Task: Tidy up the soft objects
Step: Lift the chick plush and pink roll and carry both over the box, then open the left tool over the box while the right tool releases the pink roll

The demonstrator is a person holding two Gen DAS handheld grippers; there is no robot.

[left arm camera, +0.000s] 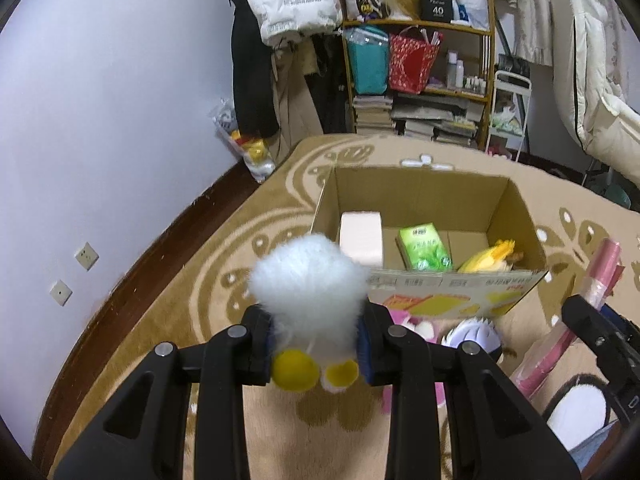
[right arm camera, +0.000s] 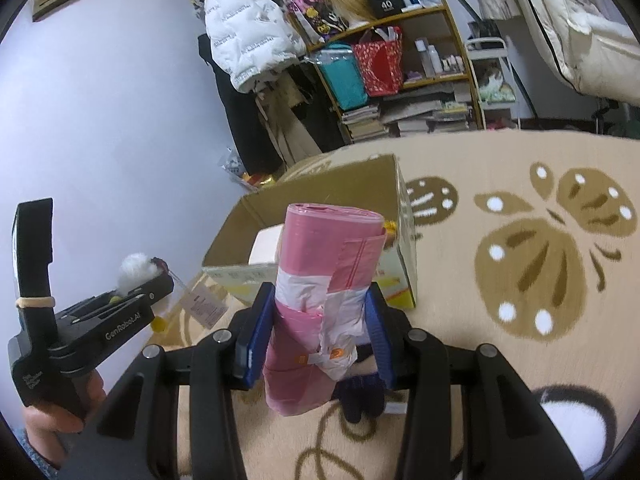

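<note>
My left gripper is shut on a white fluffy plush toy with yellow feet, held above the carpet just left of and in front of the open cardboard box. It also shows in the right wrist view. My right gripper is shut on a pink roll of plastic bags, held upright near the box's right front corner. Inside the box lie a white tissue pack, a green pack and a yellow plush.
On the beige patterned carpet lie a pink plush, a white-and-blue plush, a dark blue glove and a black-and-white plush. A cluttered shelf and hanging coats stand behind.
</note>
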